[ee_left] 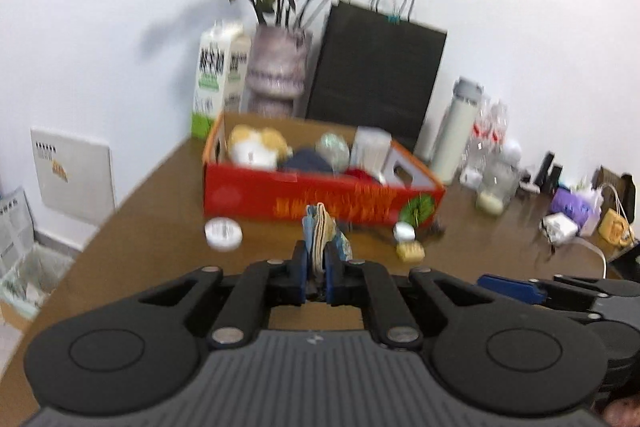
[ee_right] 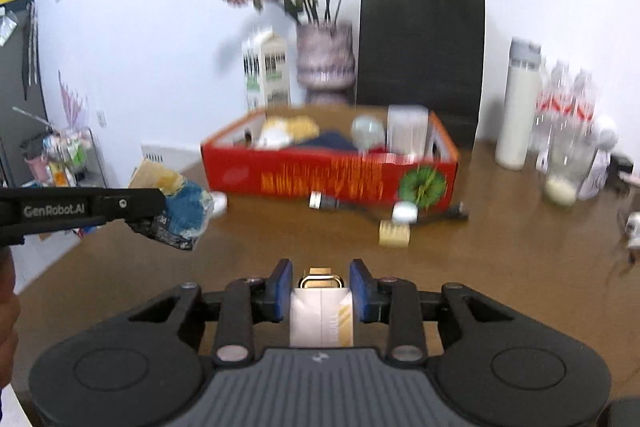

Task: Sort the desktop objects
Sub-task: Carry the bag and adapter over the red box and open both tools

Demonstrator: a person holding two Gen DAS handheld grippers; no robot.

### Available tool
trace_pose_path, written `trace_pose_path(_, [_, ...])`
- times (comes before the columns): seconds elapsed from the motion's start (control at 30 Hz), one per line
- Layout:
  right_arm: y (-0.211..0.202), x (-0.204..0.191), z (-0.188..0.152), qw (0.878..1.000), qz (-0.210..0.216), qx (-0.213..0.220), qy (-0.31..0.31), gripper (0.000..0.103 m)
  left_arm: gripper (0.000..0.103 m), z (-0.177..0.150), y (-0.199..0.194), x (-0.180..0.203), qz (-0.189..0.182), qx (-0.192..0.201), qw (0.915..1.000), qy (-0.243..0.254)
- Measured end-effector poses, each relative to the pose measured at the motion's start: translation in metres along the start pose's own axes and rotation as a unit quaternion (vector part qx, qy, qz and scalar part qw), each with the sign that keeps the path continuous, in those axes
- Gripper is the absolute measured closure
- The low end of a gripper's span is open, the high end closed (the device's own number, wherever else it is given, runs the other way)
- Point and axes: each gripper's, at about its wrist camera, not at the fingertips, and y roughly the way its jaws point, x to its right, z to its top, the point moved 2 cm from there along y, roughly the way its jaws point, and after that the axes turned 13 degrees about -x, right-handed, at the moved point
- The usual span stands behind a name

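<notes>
My left gripper (ee_left: 316, 259) is shut on a crumpled blue and tan packet (ee_left: 320, 231), held above the brown table; the packet also shows in the right wrist view (ee_right: 186, 211) at the left. My right gripper (ee_right: 322, 287) is shut on a small white box with a gold clasp (ee_right: 322, 311). A red cardboard box (ee_left: 316, 195) ahead holds a plush toy (ee_left: 256, 147), a dark cloth, a round ball and a white carton. It also shows in the right wrist view (ee_right: 332, 175).
On the table in front of the box lie a white round lid (ee_left: 223, 233), a small white cap (ee_right: 405, 211), a yellow block (ee_right: 394, 233) and a dark cable (ee_right: 340, 205). Behind stand a vase (ee_left: 278, 71), milk carton (ee_left: 212, 79), black bag (ee_left: 376, 75) and bottles (ee_right: 518, 103).
</notes>
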Motion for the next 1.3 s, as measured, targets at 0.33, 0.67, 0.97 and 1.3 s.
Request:
trace_pose_path(0.33, [0.004,0.046,0.025,0.999,-0.005,-0.019,0.045,0.053,0.094,0.037,0.006,-0.014,-0.005,0.022,0.9997,-0.008])
trace_pose_path(0.67, [-0.028,0.039,-0.061,0.991,-0.020,-0.134,0.020,0.021,0.094,-0.034,0.035,-0.015,-0.040,-0.097,0.9938,-0.037])
trace_pose_path(0.97, [-0.002,0.024,-0.076,0.992,-0.015,-0.126,0.020,0.047,0.094,-0.039,0.017,-0.015,-0.032,-0.086,0.9954,-0.028])
trace_pose_path(1.3, [0.002,0.012,-0.036,0.998,-0.007,-0.061,0.007,0.048,0.094,-0.034,0.018,-0.016,-0.021,-0.079,0.9963,-0.027])
